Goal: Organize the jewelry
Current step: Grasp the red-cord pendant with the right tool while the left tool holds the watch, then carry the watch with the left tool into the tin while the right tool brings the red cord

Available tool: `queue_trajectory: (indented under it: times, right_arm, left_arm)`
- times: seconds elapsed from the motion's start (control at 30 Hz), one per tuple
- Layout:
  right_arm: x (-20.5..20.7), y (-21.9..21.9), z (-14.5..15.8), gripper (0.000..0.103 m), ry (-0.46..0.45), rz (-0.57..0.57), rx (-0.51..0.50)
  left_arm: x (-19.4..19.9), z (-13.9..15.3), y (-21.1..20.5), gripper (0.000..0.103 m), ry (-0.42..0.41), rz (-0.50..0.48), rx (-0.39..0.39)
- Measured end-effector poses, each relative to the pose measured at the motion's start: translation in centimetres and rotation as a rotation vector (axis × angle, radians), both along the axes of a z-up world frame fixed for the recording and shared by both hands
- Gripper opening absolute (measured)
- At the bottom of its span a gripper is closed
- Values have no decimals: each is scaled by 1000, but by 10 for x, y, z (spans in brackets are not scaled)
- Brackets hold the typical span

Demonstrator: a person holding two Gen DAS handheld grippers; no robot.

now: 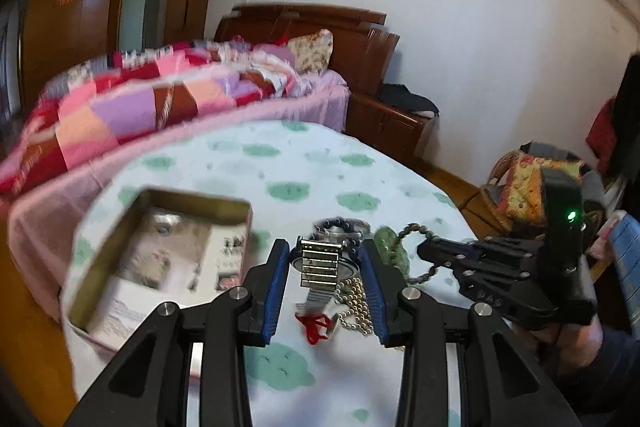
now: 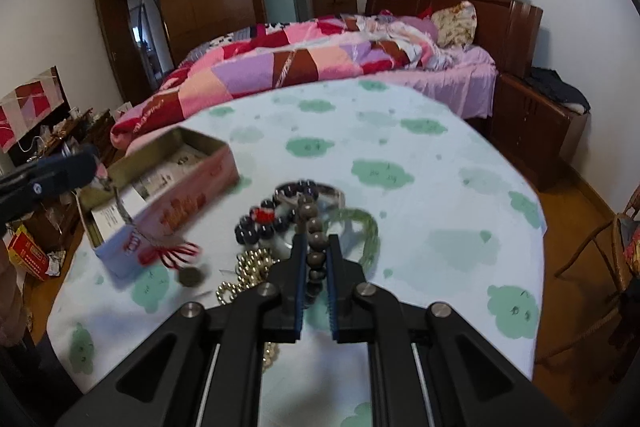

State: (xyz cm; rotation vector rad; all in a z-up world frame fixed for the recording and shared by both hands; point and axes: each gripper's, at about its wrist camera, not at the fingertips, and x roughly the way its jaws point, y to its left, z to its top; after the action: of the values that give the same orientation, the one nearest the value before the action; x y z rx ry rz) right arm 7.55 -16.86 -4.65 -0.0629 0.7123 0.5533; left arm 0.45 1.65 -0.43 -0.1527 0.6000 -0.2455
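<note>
A pile of jewelry lies on a round table with a white and green cloth. My left gripper is open, its blue pads either side of a silver metal watch; a red cord with a coin and a string of pale beads lie below. My right gripper is shut on a brown bead bracelet, which also shows in the left wrist view. A dark bead bracelet, a green bangle and gold beads lie around it. An open tin box sits at the left.
A bed with a patchwork quilt stands behind the table. A wooden nightstand is at the right, a wicker chair beside the table's right edge. Clutter and a red box lie on the floor at left.
</note>
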Motion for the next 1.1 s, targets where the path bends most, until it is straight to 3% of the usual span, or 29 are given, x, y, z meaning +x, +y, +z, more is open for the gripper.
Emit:
queue_trajectory:
  times: [0.1,0.2,0.3,0.33,0.4,0.53,0.77,0.87,0.93,0.97,1.0,1.1]
  right_arm:
    - [4,8,-14,12,52,34,-43]
    - [7,7,-22,18,86,28,-33]
    - [3,9,-19,21,67,27,-68]
    - [2,8,-16,27,58,27,-67]
    - [-1,7,-11,72,34,28,-45]
    - [-14,18,1,73,-16,89,-30]
    - [-25,70,-6,67,8,295,-35]
    - [-25,81,-10,66,29,330,-11]
    - [-22,87,-15,54,30,325,-24]
    - [-19,90,-18,34,39,327,-28]
    - [-14,92,-23,5,62,330,-22]
    - [-9,87,-27,6,95,305,1]
  left_arm:
    - [-6,10,-5,37,-50,-20,24]
    - [-4,9,1,37,-34,-11,4]
    - [-7,16,5,37,-51,-7,1]
    - [-7,17,6,37,-55,-7,0]
    - [-8,20,7,37,-61,-10,-6]
    - [-6,21,5,37,-55,-24,-20]
    - [-6,25,5,37,-56,-23,-11]
    - [-8,26,6,37,-60,-26,-18]
    - [-8,27,5,37,-61,-33,-21]
    - [-8,26,4,37,-59,-39,-21]
    - [-8,26,4,37,-57,-41,-21]
    - [-8,26,5,37,-57,-39,-22]
